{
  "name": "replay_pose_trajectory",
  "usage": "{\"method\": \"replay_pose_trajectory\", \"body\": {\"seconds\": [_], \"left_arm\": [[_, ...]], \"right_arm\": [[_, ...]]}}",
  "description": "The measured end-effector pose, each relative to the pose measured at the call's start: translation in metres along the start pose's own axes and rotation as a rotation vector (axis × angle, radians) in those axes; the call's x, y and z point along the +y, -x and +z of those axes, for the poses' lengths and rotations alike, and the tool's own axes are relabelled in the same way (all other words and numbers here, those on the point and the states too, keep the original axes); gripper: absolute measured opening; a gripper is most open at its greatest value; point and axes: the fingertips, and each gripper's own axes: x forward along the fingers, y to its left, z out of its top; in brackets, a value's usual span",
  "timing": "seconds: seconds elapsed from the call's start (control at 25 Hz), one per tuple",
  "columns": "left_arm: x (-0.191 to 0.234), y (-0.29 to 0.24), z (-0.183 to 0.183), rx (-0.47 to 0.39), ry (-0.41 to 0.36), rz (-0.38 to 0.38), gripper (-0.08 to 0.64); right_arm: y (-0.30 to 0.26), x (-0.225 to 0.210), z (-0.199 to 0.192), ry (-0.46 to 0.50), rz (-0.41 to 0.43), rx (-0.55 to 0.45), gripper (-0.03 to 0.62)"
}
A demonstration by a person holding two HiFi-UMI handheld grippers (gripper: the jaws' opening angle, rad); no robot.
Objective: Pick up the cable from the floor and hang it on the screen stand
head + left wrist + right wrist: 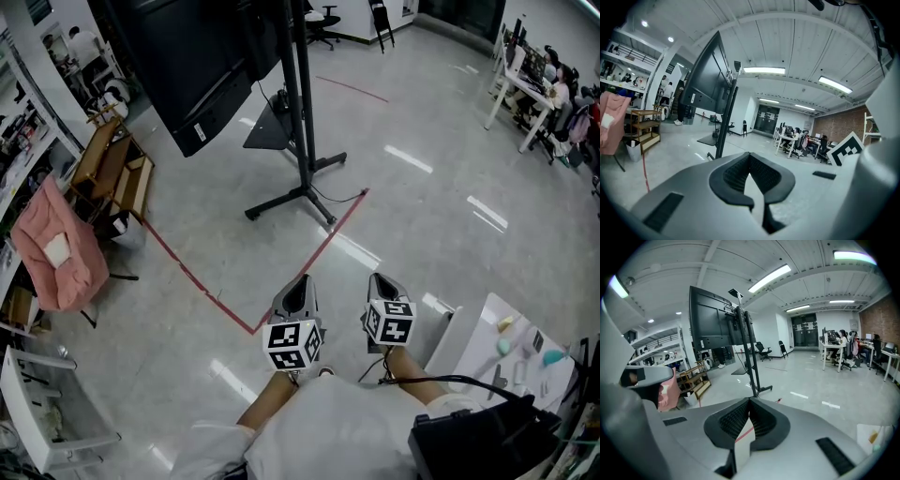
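Head view: 2 grippers sit side by side above the person's lap, left gripper (pixel 300 281) and right gripper (pixel 379 277), both pointing forward over the floor. The cable (pixel 343 199) lies on the floor at the foot of the stand (pixel 302 103), well apart from both.

Left gripper view: jaws closed tip to tip, nothing between them.

Right gripper view: jaws also closed and empty, with the stand ahead.
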Motion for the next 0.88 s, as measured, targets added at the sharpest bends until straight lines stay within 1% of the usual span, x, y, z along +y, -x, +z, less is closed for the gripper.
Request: {"method": "replay_pose_trajectory", "body": {"seconds": [0.16, 0.28, 0.44, 0.6, 0.72, 0.88], "left_arm": [[0.001, -0.012, 0.006, 0.018, -0.027, 0.002, 0.003], [0.011, -0.016, 0.009, 0.022, -0.049, 0.028, 0.003], [0.024, -0.031, 0.012, 0.032, -0.037, 0.047, 0.003], [0.033, -0.057, 0.003, 0.056, -0.015, 0.029, 0.003], [0.040, -0.090, 0.000, 0.061, -0.012, 0.008, 0.003], [0.046, -0.137, 0.020, 0.049, -0.014, -0.025, 0.003]], "right_arm": [[-0.009, -0.008, 0.004, -0.032, -0.001, 0.010, 0.018], [-0.015, -0.013, -0.002, -0.048, -0.003, 0.030, 0.018], [-0.027, -0.025, -0.002, -0.071, -0.020, 0.051, 0.017], [-0.050, -0.033, 0.006, -0.073, -0.033, 0.045, 0.017], [-0.079, -0.040, 0.018, -0.069, -0.038, 0.039, 0.018], [-0.117, -0.041, 0.046, -0.070, 0.005, 0.044, 0.017]]}}
